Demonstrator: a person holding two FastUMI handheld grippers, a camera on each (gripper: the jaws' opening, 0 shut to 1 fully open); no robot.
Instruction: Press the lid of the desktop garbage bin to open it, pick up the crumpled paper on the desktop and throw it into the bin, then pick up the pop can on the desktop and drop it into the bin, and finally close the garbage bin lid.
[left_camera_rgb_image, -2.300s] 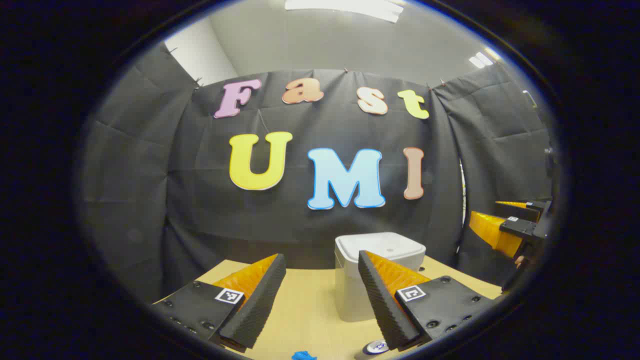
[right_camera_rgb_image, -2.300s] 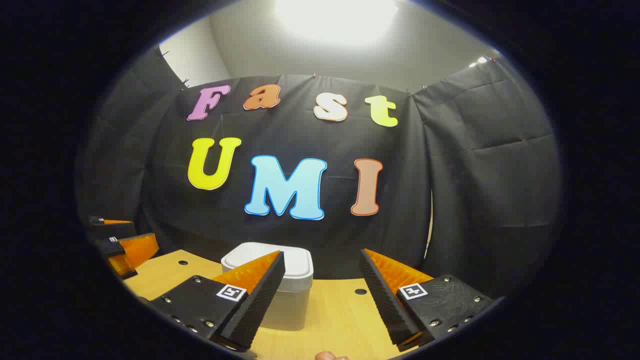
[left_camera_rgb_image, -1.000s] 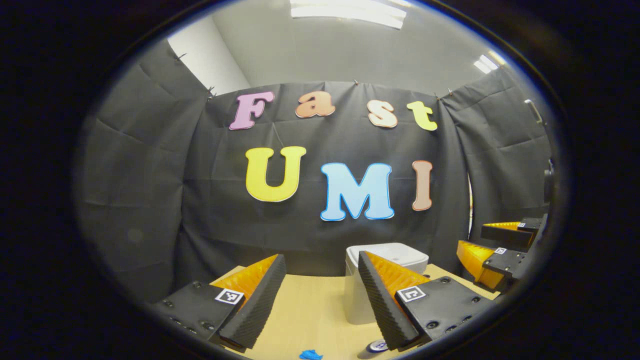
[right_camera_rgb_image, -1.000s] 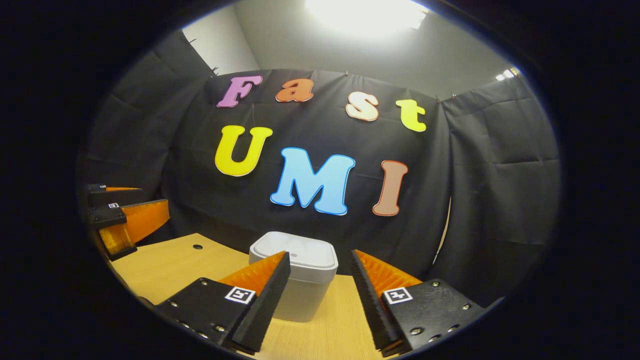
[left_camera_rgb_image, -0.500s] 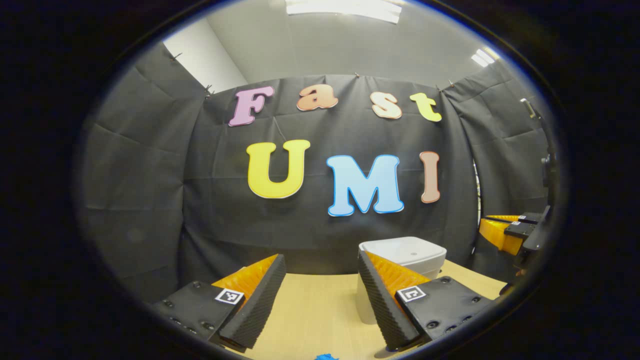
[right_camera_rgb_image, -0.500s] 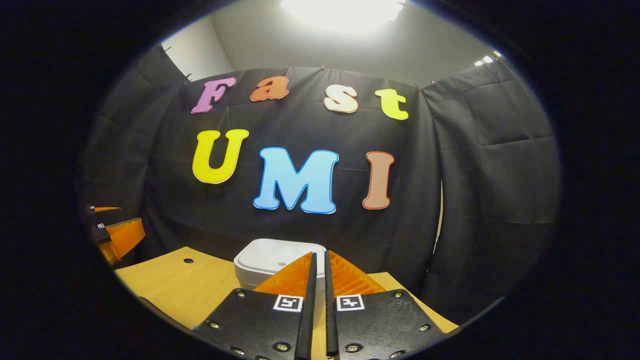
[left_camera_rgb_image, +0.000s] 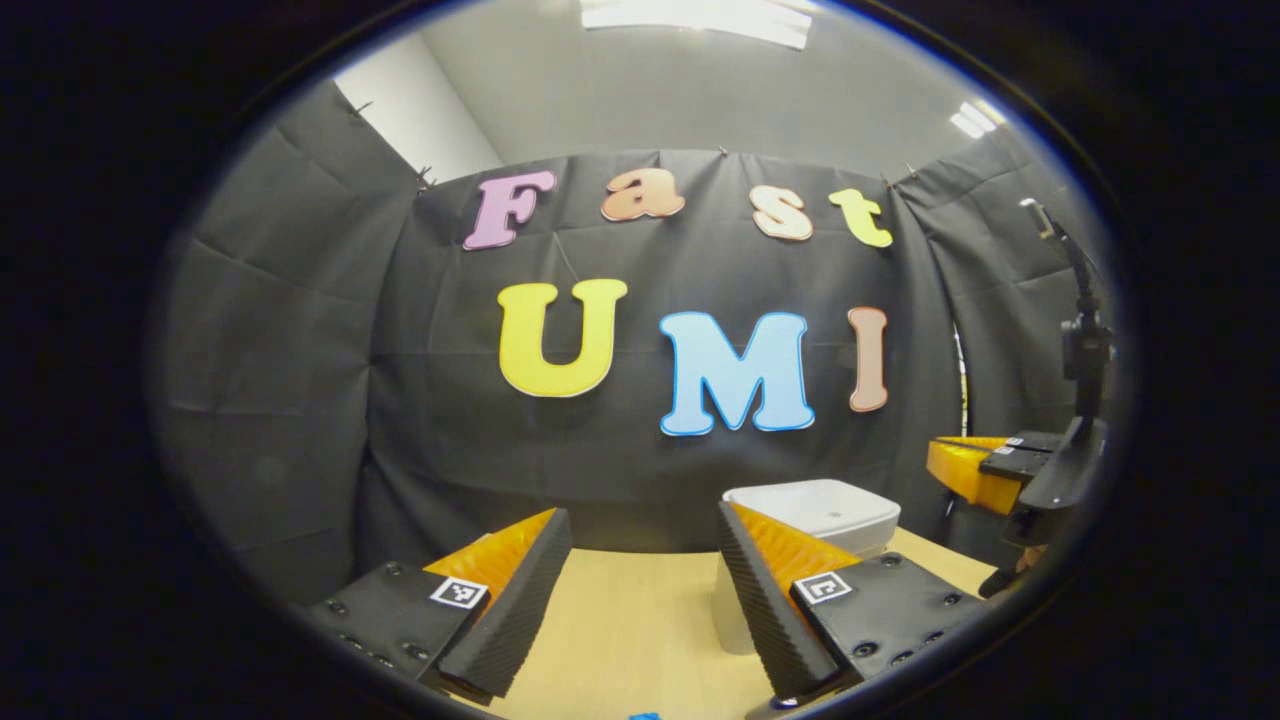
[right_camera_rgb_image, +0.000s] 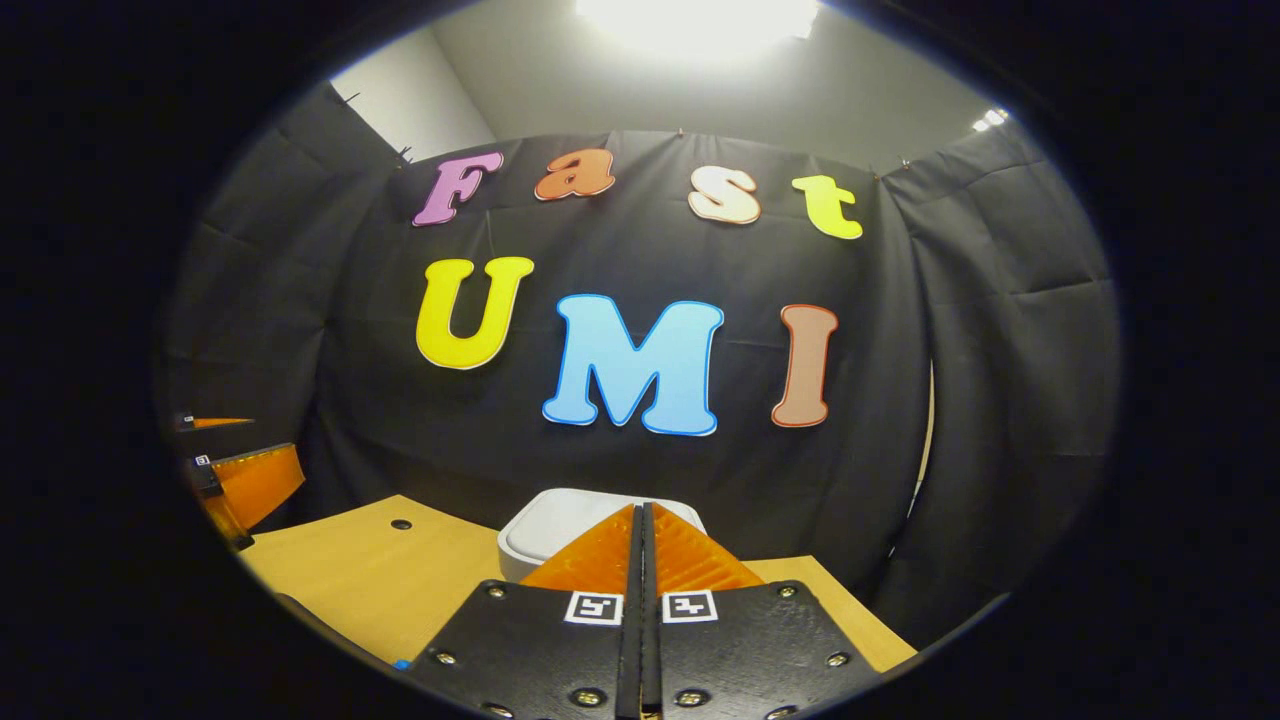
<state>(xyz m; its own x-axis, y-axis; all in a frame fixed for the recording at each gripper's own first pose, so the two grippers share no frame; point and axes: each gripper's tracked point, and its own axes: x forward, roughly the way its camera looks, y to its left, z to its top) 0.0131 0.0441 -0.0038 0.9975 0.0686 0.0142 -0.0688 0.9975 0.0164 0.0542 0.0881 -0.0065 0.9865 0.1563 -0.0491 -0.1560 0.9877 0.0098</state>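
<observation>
Presently: right gripper (right_camera_rgb_image: 641, 520), jaws closed and empty, aimed at white square plastic bin (right_camera_rgb_image: 560, 525) lid near bench (right_camera_rgb_image: 360, 580) far edge; left gripper (left_camera_rgb_image: 640, 560) jaws wide, empty. Lid press next.

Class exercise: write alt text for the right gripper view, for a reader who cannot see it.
The right gripper, its two fingers closed together with nothing between them, points at a white desktop bin whose lid is shut, standing on a light wooden table. The left gripper shows at the far left edge, fingers apart.
</observation>
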